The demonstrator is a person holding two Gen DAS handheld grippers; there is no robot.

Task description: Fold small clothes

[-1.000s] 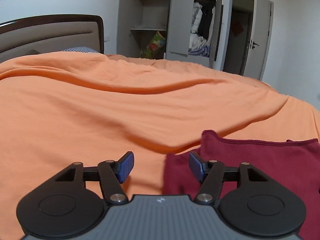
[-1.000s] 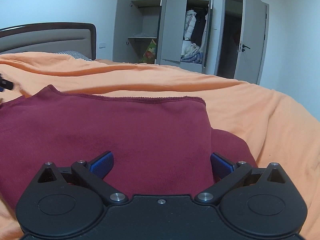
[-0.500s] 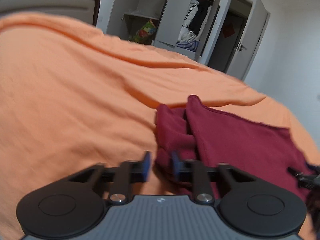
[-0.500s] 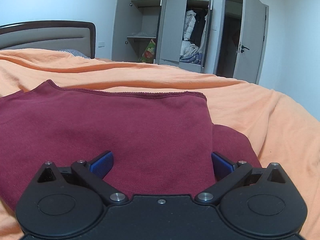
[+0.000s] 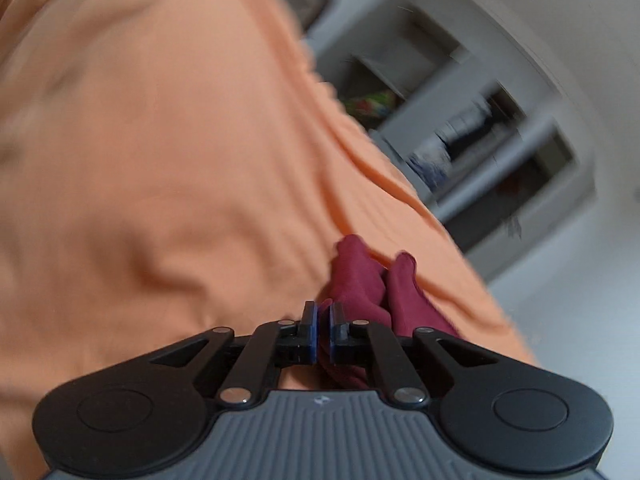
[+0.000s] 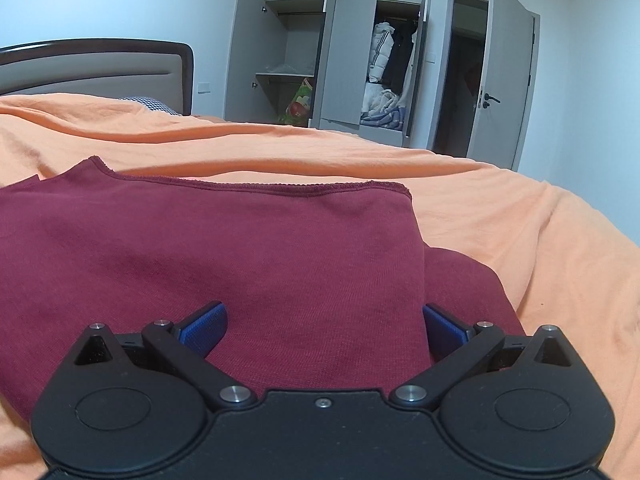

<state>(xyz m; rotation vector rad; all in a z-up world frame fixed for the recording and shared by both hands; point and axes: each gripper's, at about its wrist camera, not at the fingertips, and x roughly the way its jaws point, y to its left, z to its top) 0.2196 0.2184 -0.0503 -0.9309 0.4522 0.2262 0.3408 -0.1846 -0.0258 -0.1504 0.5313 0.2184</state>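
Two grippers: pictured over an orange bedspread (image 6: 500, 208).
Left gripper (image 5: 323, 318): clamped on a bunched fold of maroon garment (image 5: 360, 284).
Right gripper (image 6: 322, 320): held wide apart above the garment, spread flat on the bedspread.

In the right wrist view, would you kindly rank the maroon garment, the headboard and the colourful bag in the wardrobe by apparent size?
1. maroon garment, though nearness inflates it
2. headboard
3. colourful bag
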